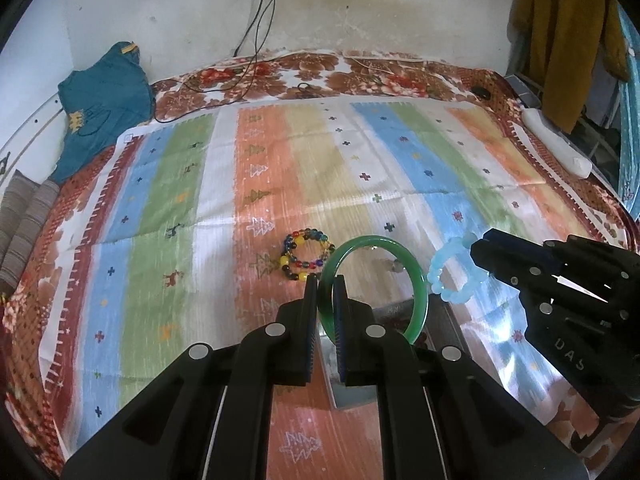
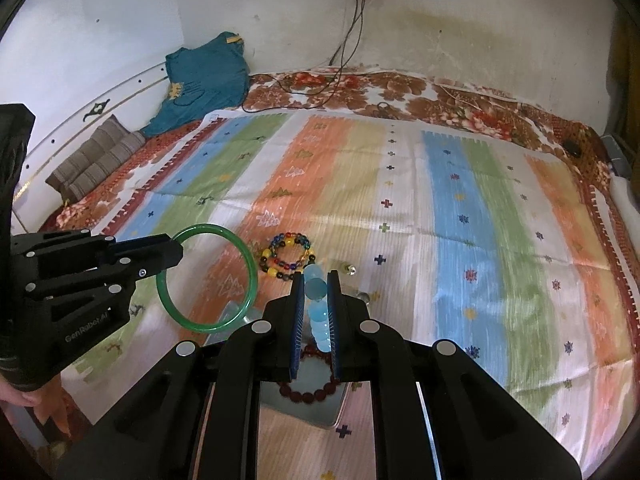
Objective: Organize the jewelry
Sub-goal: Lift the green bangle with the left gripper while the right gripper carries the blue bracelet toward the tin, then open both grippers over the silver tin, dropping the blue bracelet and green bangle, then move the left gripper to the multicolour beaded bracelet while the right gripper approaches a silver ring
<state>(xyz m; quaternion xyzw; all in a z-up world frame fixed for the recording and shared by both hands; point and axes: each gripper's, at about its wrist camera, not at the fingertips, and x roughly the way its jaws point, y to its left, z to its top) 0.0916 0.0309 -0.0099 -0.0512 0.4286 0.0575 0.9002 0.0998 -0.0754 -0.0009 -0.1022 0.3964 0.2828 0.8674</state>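
My left gripper (image 1: 325,284) is shut on a green bangle (image 1: 416,276) and holds it above the striped cloth; it also shows in the right wrist view (image 2: 250,276). My right gripper (image 2: 316,280) is shut on a light blue bead bracelet (image 2: 318,292), seen in the left wrist view (image 1: 444,276) as well. A multicolour bead bracelet (image 1: 306,258) lies on the cloth just beyond both grippers. A metal tin (image 2: 320,416) below my right gripper holds a dark red bead bracelet (image 2: 308,392).
A striped cloth (image 1: 360,184) covers a floral bedspread (image 1: 320,76). A teal garment (image 1: 100,108) lies at the back left. Cables (image 1: 256,32) hang from a wall socket. A white object (image 1: 556,140) lies at the right edge. Small studs (image 2: 351,269) lie on the cloth.
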